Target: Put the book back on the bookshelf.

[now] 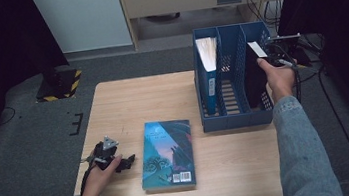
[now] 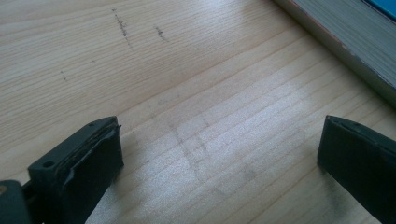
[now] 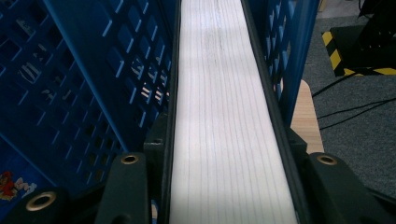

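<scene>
A blue file rack point(image 1: 238, 119) with three slots stands on the right part of the wooden table point(image 1: 128, 103). My right gripper point(image 1: 278, 54) is shut on a black-covered book point(image 1: 254, 75) that stands upright in the rack's rightmost slot. In the right gripper view the book's white page edge point(image 3: 219, 107) runs away between the jaws of the right gripper point(image 3: 229, 161), with blue lattice walls point(image 3: 84, 70) on both sides. My left gripper point(image 1: 127, 162) rests open on the table, just left of a blue-covered book point(image 1: 167, 154) lying flat. Bare wood shows between the jaws of the left gripper point(image 2: 219, 163).
Another book point(image 1: 207, 66) stands in the rack's leftmost slot; the middle slot holds nothing. The flat book's page edge point(image 2: 345, 37) lies close ahead of the left gripper. A yellow-and-black striped base point(image 1: 62, 85) sits on the floor beyond the table's far left corner.
</scene>
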Demonstrator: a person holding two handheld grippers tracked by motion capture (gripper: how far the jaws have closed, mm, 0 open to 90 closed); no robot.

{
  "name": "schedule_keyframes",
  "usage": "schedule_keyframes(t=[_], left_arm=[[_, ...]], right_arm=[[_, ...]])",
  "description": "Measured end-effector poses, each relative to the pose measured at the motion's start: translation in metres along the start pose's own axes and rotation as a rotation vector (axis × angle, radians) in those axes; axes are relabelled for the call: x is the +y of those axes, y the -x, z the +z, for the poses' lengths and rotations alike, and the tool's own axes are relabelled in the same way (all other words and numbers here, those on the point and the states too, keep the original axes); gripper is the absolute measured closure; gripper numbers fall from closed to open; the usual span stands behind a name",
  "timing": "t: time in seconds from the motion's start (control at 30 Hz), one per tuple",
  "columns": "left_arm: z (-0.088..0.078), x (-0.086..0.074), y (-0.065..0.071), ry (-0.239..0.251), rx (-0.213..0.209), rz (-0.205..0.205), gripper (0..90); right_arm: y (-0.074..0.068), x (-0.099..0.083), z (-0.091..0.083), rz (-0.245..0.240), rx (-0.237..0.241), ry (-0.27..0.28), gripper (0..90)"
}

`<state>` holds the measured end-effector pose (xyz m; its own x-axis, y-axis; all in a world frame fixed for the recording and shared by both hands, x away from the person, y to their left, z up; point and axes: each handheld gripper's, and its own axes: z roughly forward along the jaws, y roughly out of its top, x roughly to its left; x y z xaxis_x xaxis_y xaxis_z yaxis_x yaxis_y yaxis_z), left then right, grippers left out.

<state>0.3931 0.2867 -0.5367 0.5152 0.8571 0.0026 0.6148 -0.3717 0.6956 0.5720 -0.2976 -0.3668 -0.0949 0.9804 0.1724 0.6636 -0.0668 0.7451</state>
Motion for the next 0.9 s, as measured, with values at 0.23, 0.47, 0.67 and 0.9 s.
schedule_keyframes(t=[0.23, 0.47, 0.67, 0.9], left_arm=[[0.000, 0.000, 0.000, -0.001, 0.000, -0.001, 0.0], [0.000, 0.000, 0.000, -0.001, 0.001, -0.002, 0.0], [0.000, 0.000, 0.000, -0.001, 0.001, -0.002, 0.0], [0.000, 0.000, 0.000, -0.001, 0.002, -0.002, 0.0]], right_arm=[[-0.003, 0.000, 0.000, -0.003, -0.005, 0.003, 52.4], [-0.007, -0.001, 0.001, -0.031, -0.015, 0.007, 52.2], [-0.010, -0.002, 0.001, -0.041, -0.030, -0.006, 51.6], [-0.017, -0.006, 0.000, -0.079, -0.043, -0.013, 51.0]])
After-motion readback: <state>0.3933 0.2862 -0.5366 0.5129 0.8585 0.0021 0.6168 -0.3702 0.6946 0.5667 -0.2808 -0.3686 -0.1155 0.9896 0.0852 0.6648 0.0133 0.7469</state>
